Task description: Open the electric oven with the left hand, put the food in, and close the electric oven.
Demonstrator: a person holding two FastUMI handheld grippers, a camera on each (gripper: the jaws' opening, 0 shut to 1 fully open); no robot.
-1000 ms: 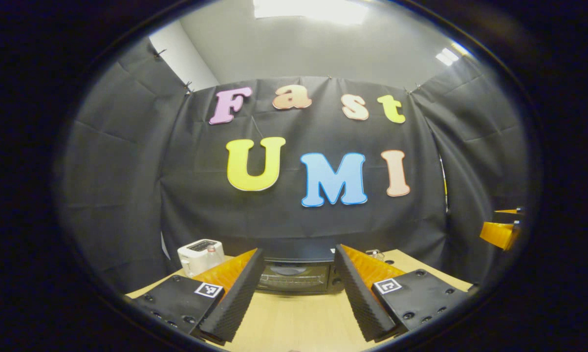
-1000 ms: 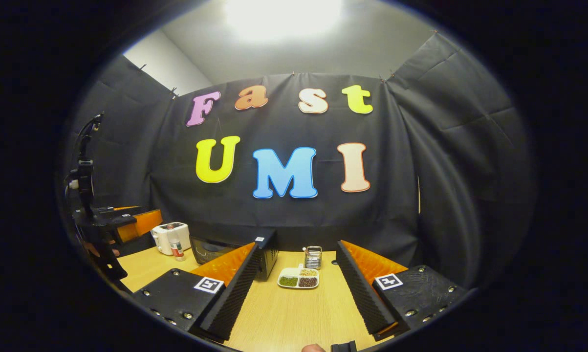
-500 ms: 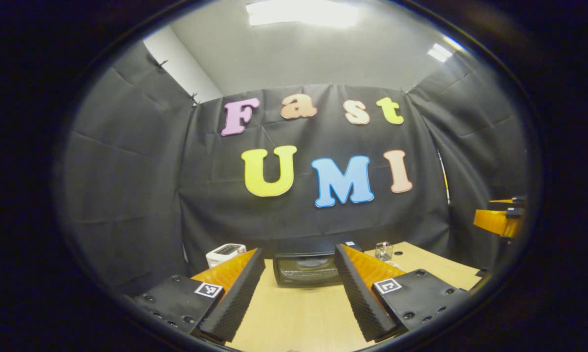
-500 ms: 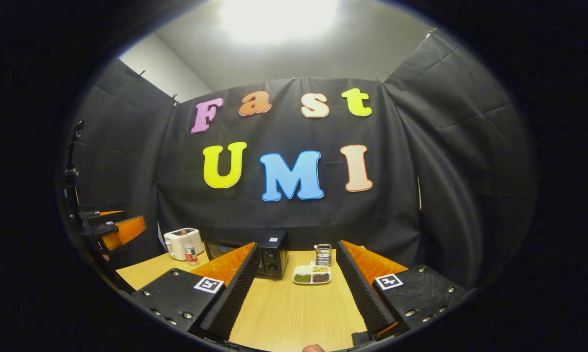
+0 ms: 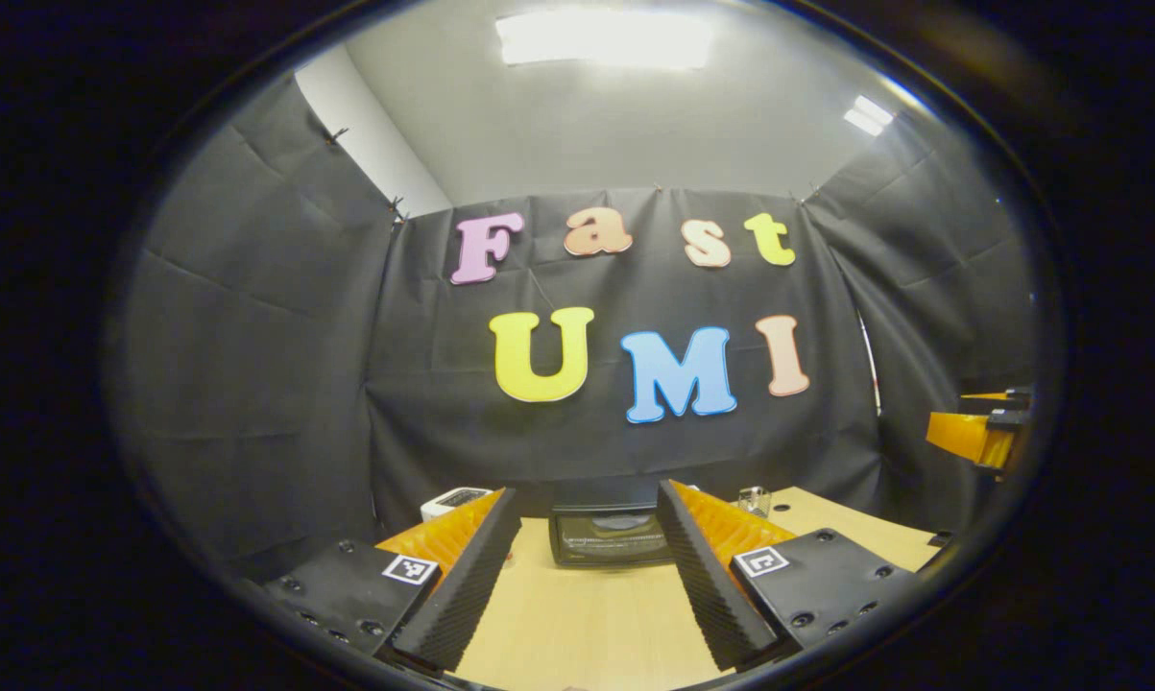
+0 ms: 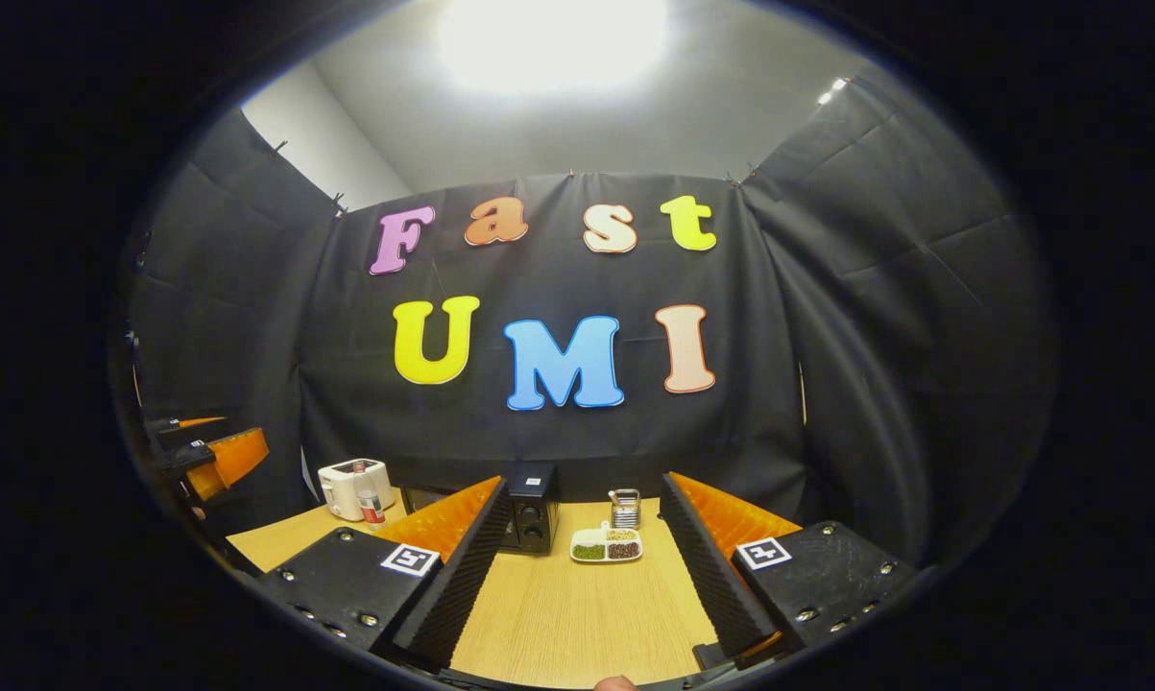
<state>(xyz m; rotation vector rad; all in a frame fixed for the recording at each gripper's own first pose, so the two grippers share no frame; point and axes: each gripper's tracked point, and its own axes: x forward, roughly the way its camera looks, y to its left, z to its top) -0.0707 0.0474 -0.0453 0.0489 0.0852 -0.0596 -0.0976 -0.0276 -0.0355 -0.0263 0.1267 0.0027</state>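
Electric oven (image 5: 611, 536): black, door closed, at the far edge of the wooden table (image 5: 577, 624), dead ahead at 12 o'clock of the left gripper (image 5: 587, 576), well apart from it, long axis crosswise to the fingers. Left gripper: fingers spread wide, empty. Right gripper (image 6: 577, 576): likewise wide and empty; oven at its 11 o'clock, food tray (image 6: 607, 547) near 12 o'clock, just right of the oven. Beyond: metal rack (image 6: 624, 507) behind the tray; white toaster (image 6: 351, 488) at 10 o'clock. Left gripper judged better aligned with the door.
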